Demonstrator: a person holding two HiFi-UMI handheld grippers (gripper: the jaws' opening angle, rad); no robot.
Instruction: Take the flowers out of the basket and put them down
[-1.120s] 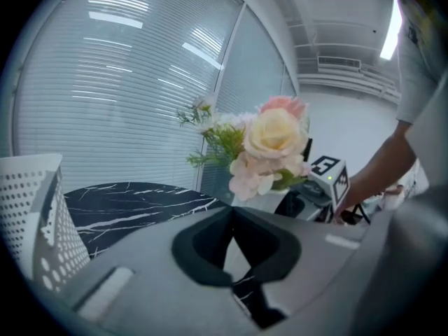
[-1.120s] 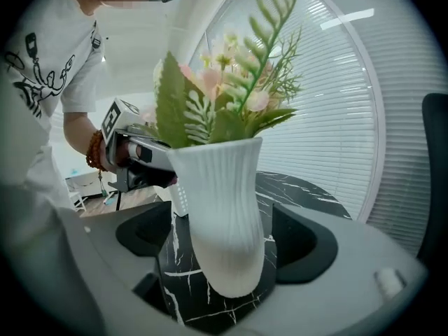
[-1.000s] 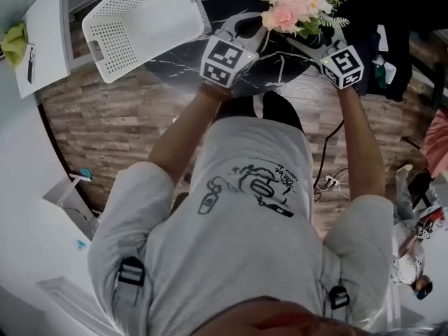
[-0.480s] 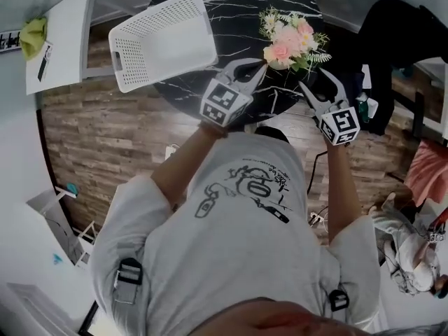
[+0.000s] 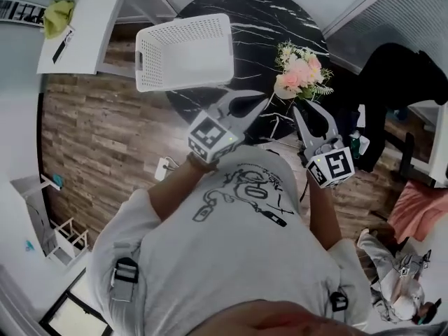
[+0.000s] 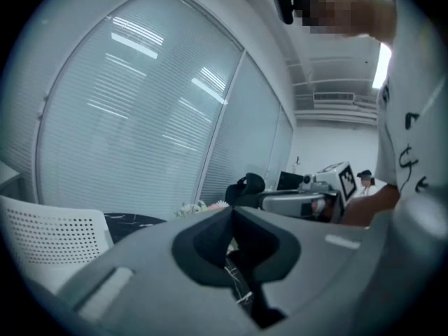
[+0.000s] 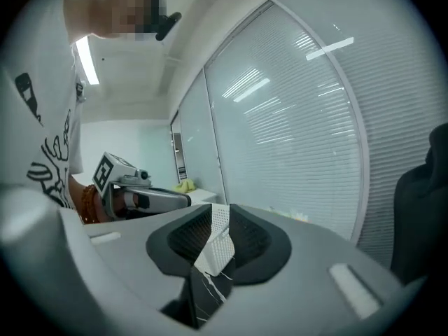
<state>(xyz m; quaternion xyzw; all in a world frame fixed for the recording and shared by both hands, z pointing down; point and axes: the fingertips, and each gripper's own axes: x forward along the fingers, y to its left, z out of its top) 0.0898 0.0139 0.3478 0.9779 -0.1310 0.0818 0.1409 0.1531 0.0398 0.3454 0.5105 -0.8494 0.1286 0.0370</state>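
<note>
One bunch of flowers (image 5: pixel 301 72), one white perforated basket (image 5: pixel 185 51), two grippers. The flowers are pink and cream blooms with green sprigs. They lie on the black marble desk (image 5: pixel 259 19), right of the basket and clear of it, just beyond the right gripper (image 5: pixel 302 107). Its fingers (image 7: pixel 126 257) have just been closing to a narrow slit with nothing between them. The left gripper (image 5: pixel 260 98) has its fingers (image 6: pixel 161 271) clenched and empty. The flower stems are hard to make out.
</note>
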